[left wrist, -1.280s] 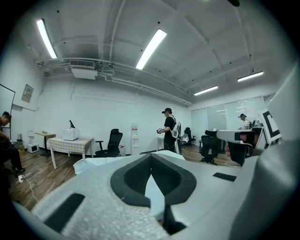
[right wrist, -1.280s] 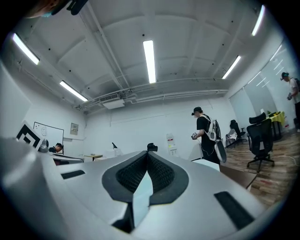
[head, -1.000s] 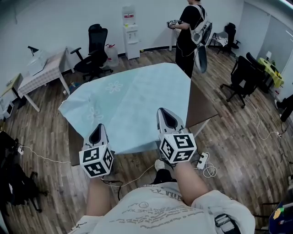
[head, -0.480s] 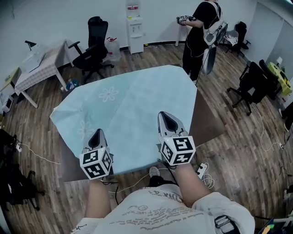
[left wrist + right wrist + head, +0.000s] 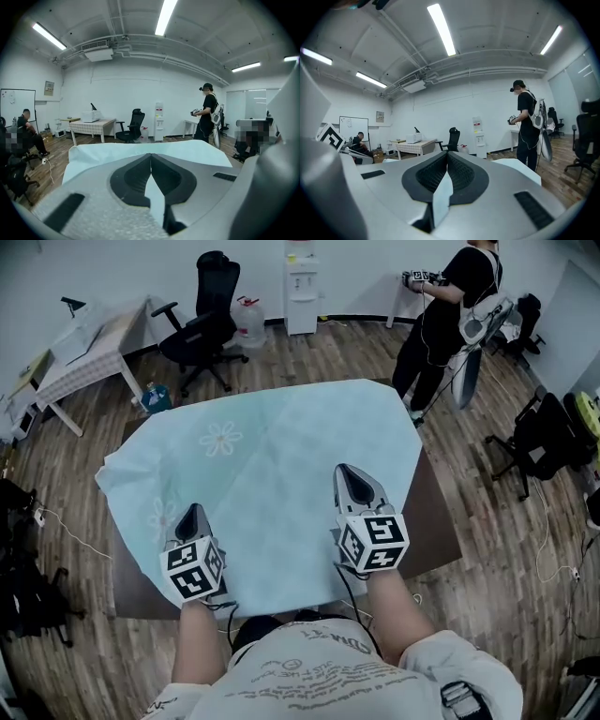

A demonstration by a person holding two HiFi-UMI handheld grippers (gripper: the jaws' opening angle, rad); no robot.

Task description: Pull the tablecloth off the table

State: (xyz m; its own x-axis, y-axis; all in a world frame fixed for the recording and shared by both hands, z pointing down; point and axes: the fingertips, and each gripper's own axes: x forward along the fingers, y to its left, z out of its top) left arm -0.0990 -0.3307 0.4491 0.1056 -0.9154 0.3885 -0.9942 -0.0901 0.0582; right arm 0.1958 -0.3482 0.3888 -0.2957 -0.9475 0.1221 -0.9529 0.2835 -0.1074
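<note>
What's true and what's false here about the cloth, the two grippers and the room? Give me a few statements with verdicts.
1. The left gripper is shut on the cloth. True.
2. The right gripper is open and empty. False: it is shut on the cloth too.
3. The cloth is already off the table. False: it covers most of the top, with bare wood showing only along the right and left edges.
4. A person stands beyond the table's far right corner. True.
5. The cloth is plain red. False: it is light blue with pale flower prints.
</note>
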